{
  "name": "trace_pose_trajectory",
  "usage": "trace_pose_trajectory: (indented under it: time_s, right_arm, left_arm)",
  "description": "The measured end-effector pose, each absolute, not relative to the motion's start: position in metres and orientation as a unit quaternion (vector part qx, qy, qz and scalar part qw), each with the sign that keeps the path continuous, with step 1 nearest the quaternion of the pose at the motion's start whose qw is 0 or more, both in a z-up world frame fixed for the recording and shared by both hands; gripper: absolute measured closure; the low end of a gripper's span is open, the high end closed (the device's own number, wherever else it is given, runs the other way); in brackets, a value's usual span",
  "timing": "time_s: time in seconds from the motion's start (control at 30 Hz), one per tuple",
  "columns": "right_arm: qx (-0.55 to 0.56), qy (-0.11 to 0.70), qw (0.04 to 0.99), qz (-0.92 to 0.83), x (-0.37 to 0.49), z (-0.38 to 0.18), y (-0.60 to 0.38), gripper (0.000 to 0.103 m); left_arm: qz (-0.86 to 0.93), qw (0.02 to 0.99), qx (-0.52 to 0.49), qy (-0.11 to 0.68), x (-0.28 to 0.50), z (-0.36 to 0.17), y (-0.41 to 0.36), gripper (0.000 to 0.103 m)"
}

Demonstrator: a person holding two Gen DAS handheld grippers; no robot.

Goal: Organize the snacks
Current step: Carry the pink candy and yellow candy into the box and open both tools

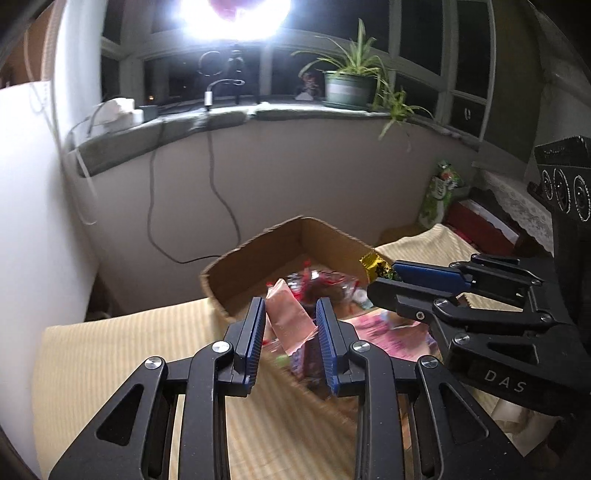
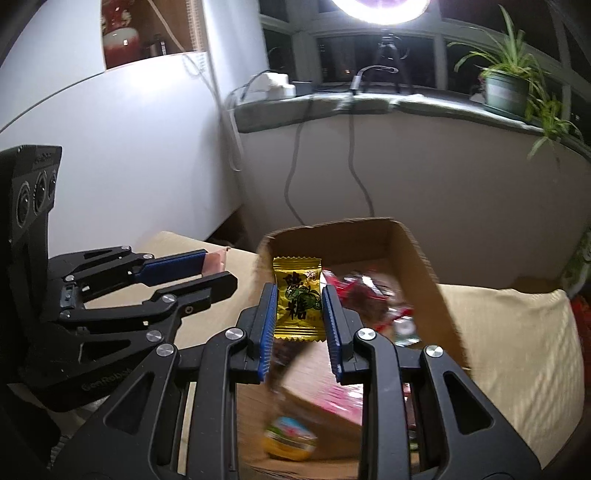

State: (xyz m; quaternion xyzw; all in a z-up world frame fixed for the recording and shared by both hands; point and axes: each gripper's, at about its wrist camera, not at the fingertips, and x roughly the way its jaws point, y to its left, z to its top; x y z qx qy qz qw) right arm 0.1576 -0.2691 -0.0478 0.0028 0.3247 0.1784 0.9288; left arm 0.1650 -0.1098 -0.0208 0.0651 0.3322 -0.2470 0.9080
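Observation:
My left gripper [image 1: 291, 310] is shut on a pink foil snack packet [image 1: 290, 319], held above the near edge of an open cardboard box [image 1: 255, 258]. My right gripper [image 2: 300, 295] is shut on a yellow candy packet [image 2: 298, 301] with green fruit art, also over the box [image 2: 421, 258]. Each gripper shows in the other's view: the right one [image 1: 384, 277] with the yellow packet's end [image 1: 375, 265] sticking out, the left one [image 2: 218, 267] with the pink packet's tip [image 2: 216, 261]. Red-wrapped snacks [image 2: 362, 291] lie inside the box.
The box rests on a cream ribbed cloth [image 1: 122, 354]. A pink printed package [image 1: 395, 336] and a small round snack [image 2: 290, 437] lie near the box front. A windowsill with a potted plant [image 1: 349, 86], cables and a bright ring lamp [image 1: 232, 16] stands behind. A green bag [image 1: 441, 192] leans at right.

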Motion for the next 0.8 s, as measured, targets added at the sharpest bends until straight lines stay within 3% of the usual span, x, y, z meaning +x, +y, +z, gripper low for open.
trace_pose_trajectory:
  time_s: [0.8]
  right_arm:
    - [0.018,0.360,0.921,0.150,0.180,-0.078,-0.321,0.077]
  left_arm:
    - [-0.244,0.897,0.075,0.362,0.207,-0.042,-0.159,0.073]
